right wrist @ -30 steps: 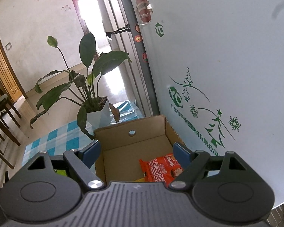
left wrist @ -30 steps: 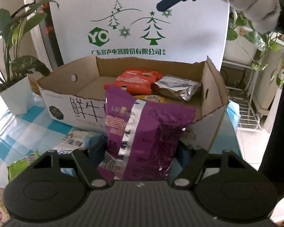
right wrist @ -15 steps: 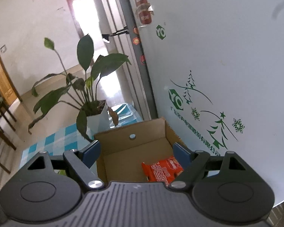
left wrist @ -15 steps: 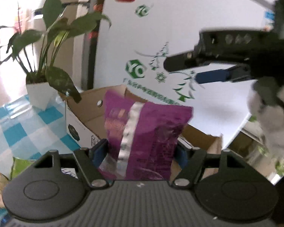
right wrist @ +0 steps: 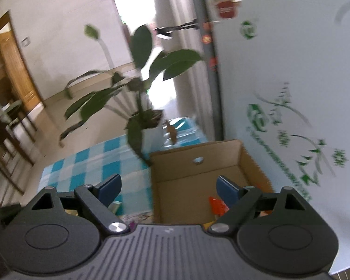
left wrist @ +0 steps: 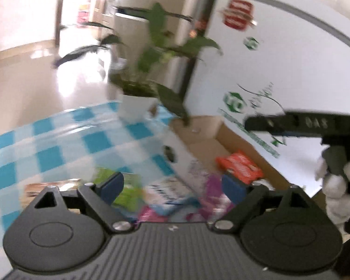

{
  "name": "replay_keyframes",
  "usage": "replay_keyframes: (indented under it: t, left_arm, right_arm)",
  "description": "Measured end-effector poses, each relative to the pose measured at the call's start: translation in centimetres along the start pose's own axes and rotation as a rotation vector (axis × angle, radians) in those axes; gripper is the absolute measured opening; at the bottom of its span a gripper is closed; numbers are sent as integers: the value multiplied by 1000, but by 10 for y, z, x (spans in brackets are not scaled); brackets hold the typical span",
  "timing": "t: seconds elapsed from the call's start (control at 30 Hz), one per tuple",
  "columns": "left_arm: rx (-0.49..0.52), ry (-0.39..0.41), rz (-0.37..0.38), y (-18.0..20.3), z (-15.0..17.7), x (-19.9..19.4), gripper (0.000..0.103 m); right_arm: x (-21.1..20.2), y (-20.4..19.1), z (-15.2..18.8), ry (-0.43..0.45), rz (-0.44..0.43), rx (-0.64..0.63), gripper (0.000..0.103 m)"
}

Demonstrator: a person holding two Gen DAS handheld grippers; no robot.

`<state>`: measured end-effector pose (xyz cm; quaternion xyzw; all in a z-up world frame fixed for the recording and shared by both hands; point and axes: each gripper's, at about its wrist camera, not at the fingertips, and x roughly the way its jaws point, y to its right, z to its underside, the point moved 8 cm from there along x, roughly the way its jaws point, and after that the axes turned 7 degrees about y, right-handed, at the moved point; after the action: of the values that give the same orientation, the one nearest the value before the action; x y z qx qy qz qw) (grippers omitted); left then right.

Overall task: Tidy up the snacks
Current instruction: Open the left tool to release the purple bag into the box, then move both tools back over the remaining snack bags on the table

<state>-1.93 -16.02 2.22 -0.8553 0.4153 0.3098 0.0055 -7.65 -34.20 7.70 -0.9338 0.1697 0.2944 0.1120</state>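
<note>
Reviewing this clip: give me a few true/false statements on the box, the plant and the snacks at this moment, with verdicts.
1. An orange-red snack packet lies inside the cardboard box. True.
2. The potted plant stands inside the box. False: it stands on the checked tablecloth beside the box.
3. The box is closed. False: its top is open.
4. The right gripper holds nothing between its fingers. True.
</note>
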Motion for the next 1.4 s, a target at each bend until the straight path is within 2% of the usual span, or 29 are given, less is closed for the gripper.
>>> replay_keyframes:
  t: [0.07, 0.13, 0.2, 0.3, 0.37, 0.47, 0.53, 0.67, 0.8, 0.93, 1.0, 1.13, 1.27, 1.4]
  left_arm:
    - [-42, 12, -43, -20, 6, -5, 91]
    - [-124, 22, -58, -39, 14, -7, 91]
    - [-168, 8, -83, -47, 15, -7, 90]
    - [-149, 14, -59, -43, 15, -8, 90]
    - [-135, 8, -50, -37, 15, -8, 90]
    - [-146, 23, -11, -29, 13, -8, 91]
    - [-131, -2, -9, -22, 20, -1, 90]
    - [-68, -81, 25, -3, 39, 17, 91]
    - [58, -167, 27, 11, 61, 30, 90]
    - [120, -202, 37, 16, 73, 33, 90]
    - [125, -207, 33, 16, 74, 32, 90]
    - [104, -205, 47, 14, 73, 28, 90]
    - [110, -220, 43, 14, 77, 29, 90]
    - [119, -239, 51, 16, 81, 34, 90]
  right_arm:
    - [7, -13, 11, -46, -44, -57, 89]
    - [14, -24, 27, -105, -72, -128, 76]
    - [18, -31, 42, -147, -90, -202, 73]
    - [22, -33, 57, -180, -55, -308, 66]
    - [24, -30, 69, -225, -33, -327, 56]
    - [22, -36, 82, -253, -42, -383, 50]
    - [19, -40, 88, -265, -62, -399, 39]
    - [18, -47, 95, -280, -69, -431, 37]
    - [17, -46, 96, -274, -69, -424, 36]
    - [17, -48, 98, -277, -73, -438, 36]
    - [12, -46, 94, -256, -61, -449, 36]
    - [-4, -54, 89, -208, -113, -450, 36]
    - [5, -61, 105, -266, -115, -518, 35]
    - [14, -61, 108, -292, -104, -497, 33]
